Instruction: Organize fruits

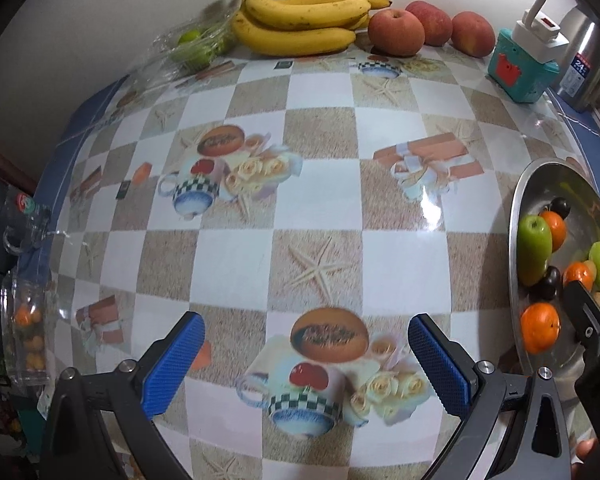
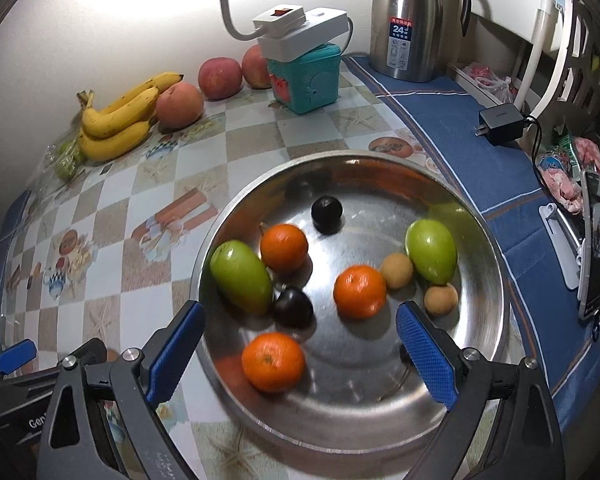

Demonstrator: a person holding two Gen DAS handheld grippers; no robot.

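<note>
1. The right gripper (image 2: 300, 340) hangs released above the steel bowl (image 2: 476, 240); one orange (image 2: 273, 361) lies between its spread blue pads, nothing grasped.
2. The left gripper (image 1: 306, 354) is likewise wide apart over bare tablecloth (image 1: 236, 256); the bowl sits to its right.
3. Bananas (image 1: 300, 20) and apples (image 1: 396, 32) lie by the far wall.

Basin (image 2: 488, 280): sitting on the bench (image 2: 112, 216), toward its right side.
In the basin: oranges (image 2: 359, 291), mangoes (image 2: 242, 277), plums (image 2: 327, 214) lying scattered.
Back edge: bananas (image 2: 116, 120) lying left of the apples (image 2: 179, 105).
Box (image 2: 306, 80): standing right of the apples.
Flask (image 2: 406, 20): standing behind the basin, right of the box.
</note>
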